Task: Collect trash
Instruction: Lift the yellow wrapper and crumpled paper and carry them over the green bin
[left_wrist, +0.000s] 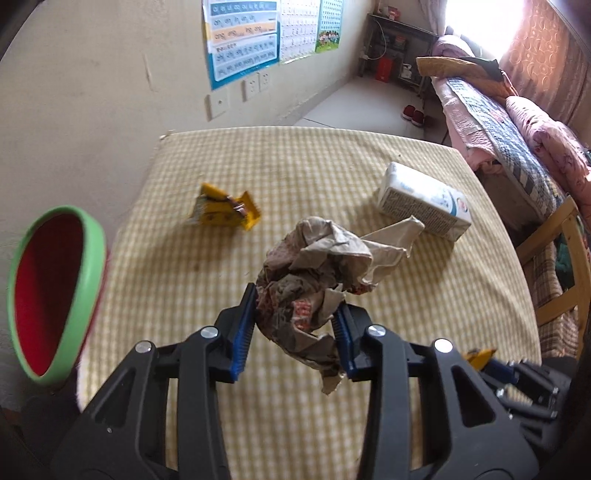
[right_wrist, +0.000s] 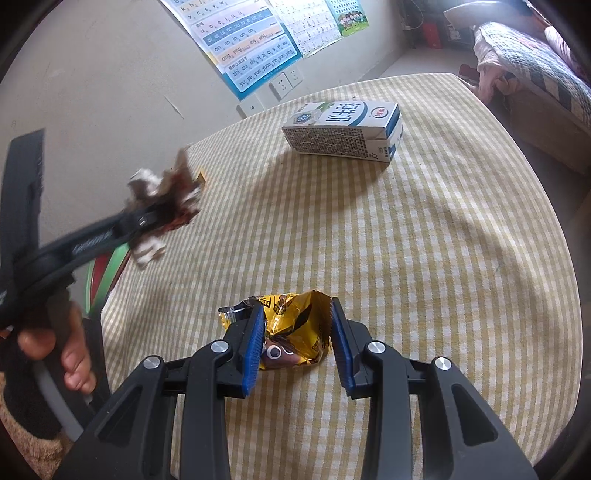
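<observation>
Left wrist: left tongs (left_wrist: 295, 332) grip crumpled paper (left_wrist: 314, 273); right tongs (right_wrist: 298, 343) grip yellow wrapper (right_wrist: 295, 328).

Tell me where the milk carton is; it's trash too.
In the right wrist view the milk carton lies on its side on the checked table, at its far end near the wall.

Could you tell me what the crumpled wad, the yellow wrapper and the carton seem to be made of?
Wad: thin matte paper, probably; soft, irregular creases.
Yellow wrapper: glossy foil-lined plastic film, likely; shiny highlights, silvery torn edge.
Carton: coated paperboard, apparently; crisp folded corners, smooth printed faces.
</observation>
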